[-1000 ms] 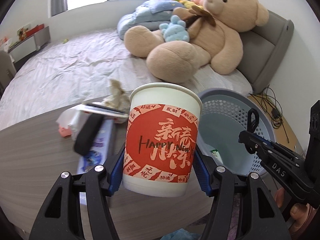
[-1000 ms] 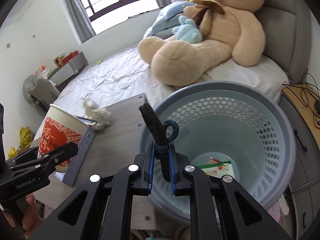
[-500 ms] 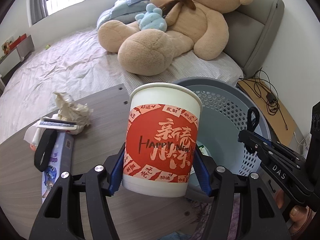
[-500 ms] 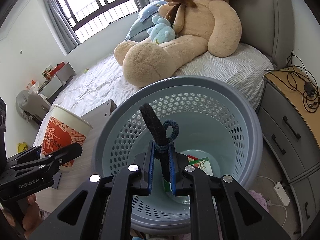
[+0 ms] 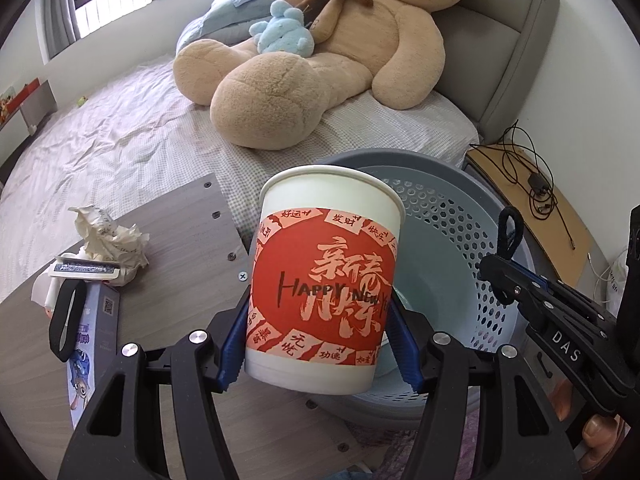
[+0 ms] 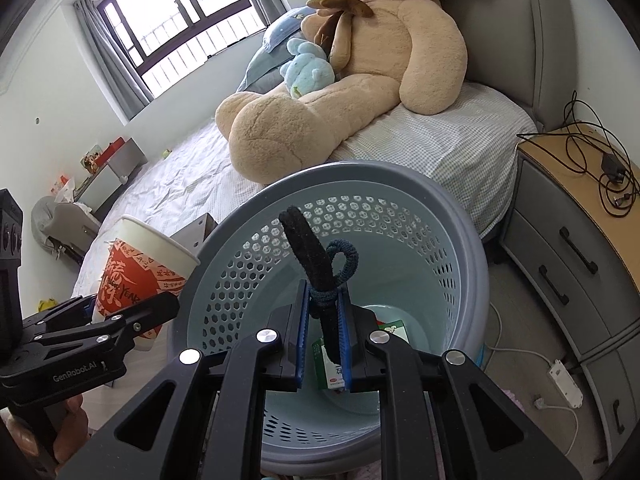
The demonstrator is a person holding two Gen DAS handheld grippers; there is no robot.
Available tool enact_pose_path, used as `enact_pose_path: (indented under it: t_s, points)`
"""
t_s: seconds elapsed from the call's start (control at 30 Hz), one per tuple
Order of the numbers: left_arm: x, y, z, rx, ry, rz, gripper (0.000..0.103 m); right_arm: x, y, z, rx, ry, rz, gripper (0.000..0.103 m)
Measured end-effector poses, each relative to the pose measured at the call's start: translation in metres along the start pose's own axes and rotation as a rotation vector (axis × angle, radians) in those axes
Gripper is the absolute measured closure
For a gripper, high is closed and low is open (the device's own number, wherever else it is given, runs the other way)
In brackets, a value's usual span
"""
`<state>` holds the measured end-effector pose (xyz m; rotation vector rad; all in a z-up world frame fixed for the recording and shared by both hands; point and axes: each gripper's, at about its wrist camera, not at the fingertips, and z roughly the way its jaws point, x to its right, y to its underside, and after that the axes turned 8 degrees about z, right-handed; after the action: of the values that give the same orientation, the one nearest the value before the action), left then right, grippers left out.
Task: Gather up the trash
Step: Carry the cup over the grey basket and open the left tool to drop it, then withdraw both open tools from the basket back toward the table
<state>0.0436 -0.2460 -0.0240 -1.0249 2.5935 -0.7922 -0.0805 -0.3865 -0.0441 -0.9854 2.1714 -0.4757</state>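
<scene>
Paper cup [image 5: 326, 280], clamped in the left gripper [image 5: 320, 344] jaws, has swung from the worktop [image 5: 172, 248] toward the basket [image 6: 460, 240] at 3 o'clock; right gripper [image 6: 324, 336] jaws pinch a black strap [image 6: 308, 248] now over it; both look ready to drop

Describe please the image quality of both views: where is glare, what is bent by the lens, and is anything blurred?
Left wrist view: the red and white paper cup is sharp; dark fisheye corners; the grey headboard curves. Right wrist view: the barred window is overexposed, with nothing visible outside; the round grey perforated plastic basket bulges with distortion; the black fabric strip is sharp. No motion blur in either.
</scene>
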Motion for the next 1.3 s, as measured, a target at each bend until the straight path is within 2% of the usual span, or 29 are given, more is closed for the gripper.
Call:
enact_pose_path:
  t_s: [0.8, 0.9, 0.93, 1.03, 1.07, 1.3]
  points:
    - [0.012, -0.006, 0.002, 0.006, 0.024, 0.0, 0.042, 0.01, 0.002, 0.004, -0.02, 0.012, 0.036, 0.09]
    - [0.012, -0.005, 0.001, 0.003, 0.017, -0.002, 0.039, 0.012, 0.001, 0.001, -0.01, 0.013, 0.042, 0.089]
    - [0.011, -0.005, 0.001, 0.003, 0.015, -0.004, 0.037, 0.012, 0.001, 0.0, -0.006, 0.014, 0.043, 0.084]
    - [0.009, -0.005, -0.001, 0.006, 0.01, -0.012, 0.032, 0.013, 0.001, -0.006, 0.024, 0.018, 0.045, 0.057]
    - [0.008, -0.005, -0.002, 0.008, 0.008, -0.016, 0.03, 0.013, 0.0, -0.008, 0.031, 0.016, 0.045, 0.053]
    - [0.006, -0.005, -0.004, 0.008, -0.003, -0.024, 0.028, 0.013, -0.001, -0.007, 0.02, 0.012, 0.047, 0.053]
